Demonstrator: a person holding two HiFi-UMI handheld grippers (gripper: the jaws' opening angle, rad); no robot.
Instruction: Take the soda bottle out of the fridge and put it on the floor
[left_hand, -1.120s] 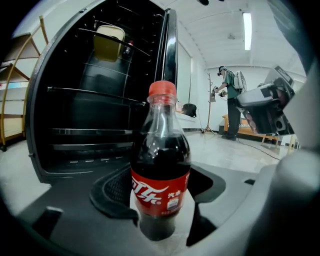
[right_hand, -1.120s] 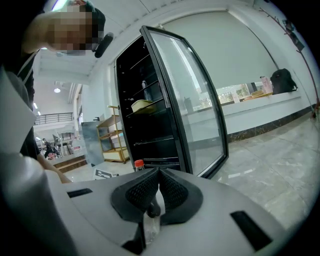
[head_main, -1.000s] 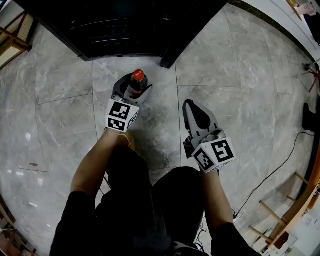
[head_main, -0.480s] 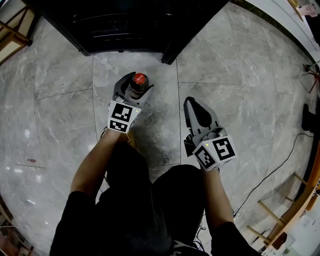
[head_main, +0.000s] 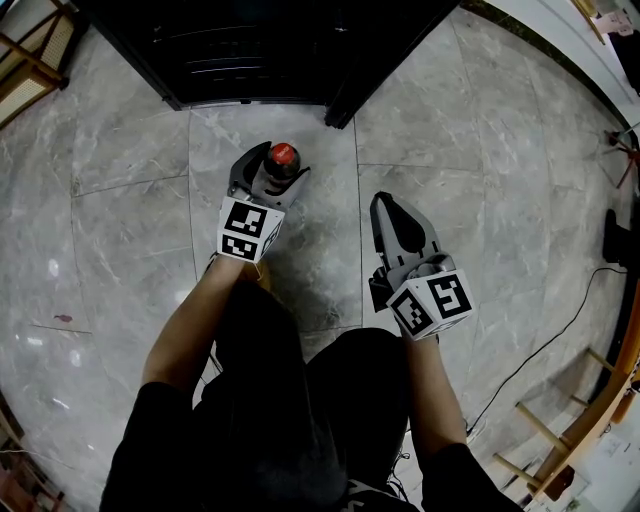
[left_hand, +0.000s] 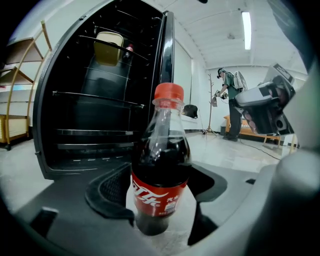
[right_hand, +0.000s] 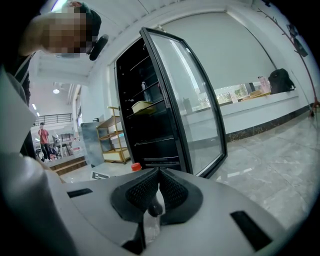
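The soda bottle (head_main: 282, 160), dark cola with a red cap and red label, stands upright on the grey marble floor in front of the open black fridge (head_main: 250, 50). My left gripper (head_main: 270, 166) straddles the bottle (left_hand: 161, 185) low down and its jaws are opening. The pads (left_hand: 114, 192) sit beside the label, with a thin gap on the right side. My right gripper (head_main: 388, 205) hovers over the floor to the right, shut with nothing in it. In the right gripper view the pads (right_hand: 159, 172) meet, and the bottle's red cap (right_hand: 135, 166) peeks past them.
The fridge door (right_hand: 192, 105) stands open to the right of the bottle. A yellow container (left_hand: 109, 47) sits on an upper fridge shelf. A black cable (head_main: 560, 330) and wooden frames (head_main: 560, 440) lie at the right. Another person (left_hand: 231, 100) stands far back.
My left gripper and the bottle have shifted slightly right and toward the fridge. The right gripper has barely moved.
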